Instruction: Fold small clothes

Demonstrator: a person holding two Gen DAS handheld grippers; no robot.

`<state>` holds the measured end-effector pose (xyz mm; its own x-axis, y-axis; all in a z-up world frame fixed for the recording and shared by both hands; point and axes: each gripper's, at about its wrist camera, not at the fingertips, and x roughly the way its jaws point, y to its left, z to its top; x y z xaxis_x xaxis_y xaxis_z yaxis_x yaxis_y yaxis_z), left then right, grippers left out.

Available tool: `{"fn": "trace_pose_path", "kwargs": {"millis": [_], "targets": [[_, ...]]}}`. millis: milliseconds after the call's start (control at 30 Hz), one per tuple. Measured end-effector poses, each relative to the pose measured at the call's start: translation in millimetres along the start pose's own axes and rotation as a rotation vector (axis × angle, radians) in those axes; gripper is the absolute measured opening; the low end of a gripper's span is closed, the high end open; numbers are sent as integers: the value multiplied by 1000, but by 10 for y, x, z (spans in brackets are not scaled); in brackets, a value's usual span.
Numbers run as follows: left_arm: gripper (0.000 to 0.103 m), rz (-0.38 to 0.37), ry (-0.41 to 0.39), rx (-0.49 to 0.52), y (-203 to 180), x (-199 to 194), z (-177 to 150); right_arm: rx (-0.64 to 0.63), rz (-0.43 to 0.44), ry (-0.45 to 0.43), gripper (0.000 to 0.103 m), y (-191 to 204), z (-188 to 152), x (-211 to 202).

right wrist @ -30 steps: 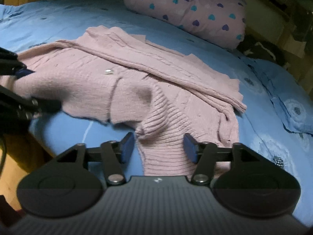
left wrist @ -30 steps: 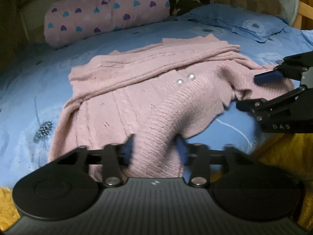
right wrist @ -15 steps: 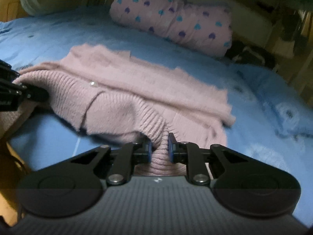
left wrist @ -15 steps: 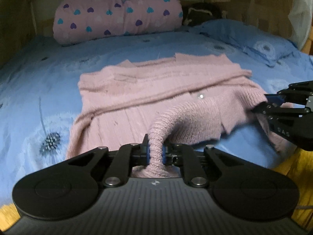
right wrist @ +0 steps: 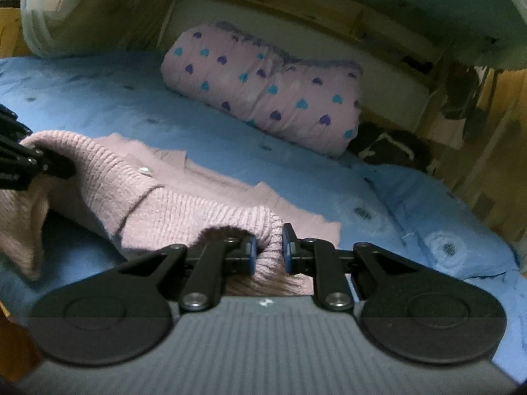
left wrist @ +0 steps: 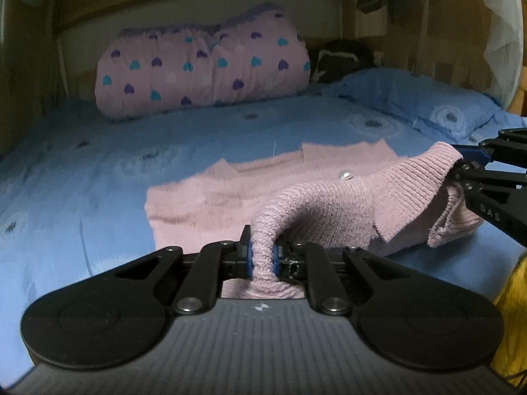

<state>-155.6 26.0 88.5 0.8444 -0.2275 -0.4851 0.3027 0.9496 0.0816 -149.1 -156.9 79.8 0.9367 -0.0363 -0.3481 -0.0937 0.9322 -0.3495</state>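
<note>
Both grippers are pinching the sweater (left wrist: 210,194): left gripper (left wrist: 262,256) and right gripper (right wrist: 268,252) are each clamping a raised ribbed fold above the bed (left wrist: 82,171).

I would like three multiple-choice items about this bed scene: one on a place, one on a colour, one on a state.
1. Where does the heart-print bolster lie?
A. at the bed's far end
B. on the sweater
C. on the floor

2. What colour is the sweater?
A. green
B. pink
C. white

3. How is the left gripper?
A. wide open
B. shut on the sweater
C. holding a pillow

Answers: 1 A, it lies beyond the sweater by the headboard; 2 B, the knit is pink; 3 B, knit is pinched between its fingers.
</note>
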Motion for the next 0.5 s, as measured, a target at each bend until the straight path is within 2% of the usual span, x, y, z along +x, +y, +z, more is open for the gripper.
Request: {"fn": "trace_pose_path", "kwargs": {"millis": [367, 500], "targets": [[13, 25, -97, 19, 116, -109, 436, -40, -52, -124, 18, -61, 409, -65], [13, 39, -121, 19, 116, -148, 575, -26, -61, -142, 18, -85, 538, -60]]}}
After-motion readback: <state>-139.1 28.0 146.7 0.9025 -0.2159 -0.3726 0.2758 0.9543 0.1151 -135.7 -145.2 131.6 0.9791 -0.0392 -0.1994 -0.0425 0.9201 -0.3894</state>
